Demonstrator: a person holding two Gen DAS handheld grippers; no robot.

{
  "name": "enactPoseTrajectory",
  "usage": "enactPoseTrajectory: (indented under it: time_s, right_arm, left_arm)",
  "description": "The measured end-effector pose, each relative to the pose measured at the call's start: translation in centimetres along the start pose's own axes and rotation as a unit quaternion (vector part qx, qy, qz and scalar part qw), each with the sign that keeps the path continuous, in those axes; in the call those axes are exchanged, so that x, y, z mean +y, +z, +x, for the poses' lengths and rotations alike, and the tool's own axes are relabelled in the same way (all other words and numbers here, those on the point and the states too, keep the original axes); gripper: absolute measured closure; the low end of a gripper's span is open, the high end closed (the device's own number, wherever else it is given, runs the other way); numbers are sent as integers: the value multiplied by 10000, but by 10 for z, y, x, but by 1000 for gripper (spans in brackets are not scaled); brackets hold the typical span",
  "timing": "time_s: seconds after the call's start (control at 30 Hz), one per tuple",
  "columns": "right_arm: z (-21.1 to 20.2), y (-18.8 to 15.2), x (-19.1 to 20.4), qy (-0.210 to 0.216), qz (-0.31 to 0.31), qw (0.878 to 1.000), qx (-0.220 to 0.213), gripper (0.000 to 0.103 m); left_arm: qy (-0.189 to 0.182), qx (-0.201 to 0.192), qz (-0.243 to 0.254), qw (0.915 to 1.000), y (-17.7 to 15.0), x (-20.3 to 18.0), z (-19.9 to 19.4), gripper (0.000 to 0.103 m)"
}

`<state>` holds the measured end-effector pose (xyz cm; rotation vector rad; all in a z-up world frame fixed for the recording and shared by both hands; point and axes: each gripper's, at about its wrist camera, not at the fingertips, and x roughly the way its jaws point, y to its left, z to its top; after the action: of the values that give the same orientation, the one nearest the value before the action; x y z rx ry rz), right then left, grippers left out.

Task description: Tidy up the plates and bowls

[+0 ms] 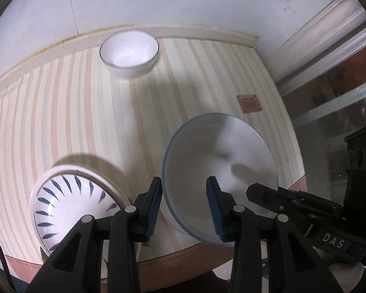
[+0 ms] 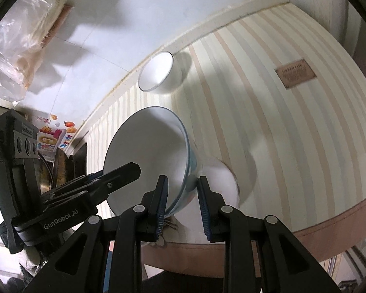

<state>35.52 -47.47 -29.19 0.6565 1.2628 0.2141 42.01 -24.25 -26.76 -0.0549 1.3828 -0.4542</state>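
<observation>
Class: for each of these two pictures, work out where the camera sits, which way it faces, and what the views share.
Left wrist view: rides the left gripper, facing steeply down at the striped tablecloth; its jaws clamp the large white blue-rimmed bowl, the right gripper entering alongside.
Right wrist view: rides the right gripper, angled down; its jaws clamp that bowl's opposite rim, the left gripper beside it.
Shared: that bowl, the small white bowl, the brown label.
</observation>
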Motion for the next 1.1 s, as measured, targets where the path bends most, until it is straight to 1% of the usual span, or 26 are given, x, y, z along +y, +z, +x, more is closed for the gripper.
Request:
enactPoseTrajectory:
  time_s: [0.27,0.47,0.7,0.83,0.97,1.1]
  right_arm:
    - [25,-18,-24,-77,169,9995,246,76]
    - [35,-25,-30,-142,136,9992,336,76]
    - [41,-27,-30,-203,76,9992,337,76]
    - [44,-29,-31,-249,73,9989,400,76]
    - [47,-31,-34,-321,64,9985,434,76]
    - [48,-30,-37,-279,76,9985,475,76]
  left_arm:
    - [181,330,114,9992,-11,0,30,69]
    - [387,451,282,9978,-16,-4,42,69]
    - [507,521,368,9967,-17,-8,51,69]
    - [511,577,355,9964,-19,-8,55,69]
    - [576,567,389,9960,-21,-10,55,69]
    - [599,551,407,9959,-22,-11,54,69]
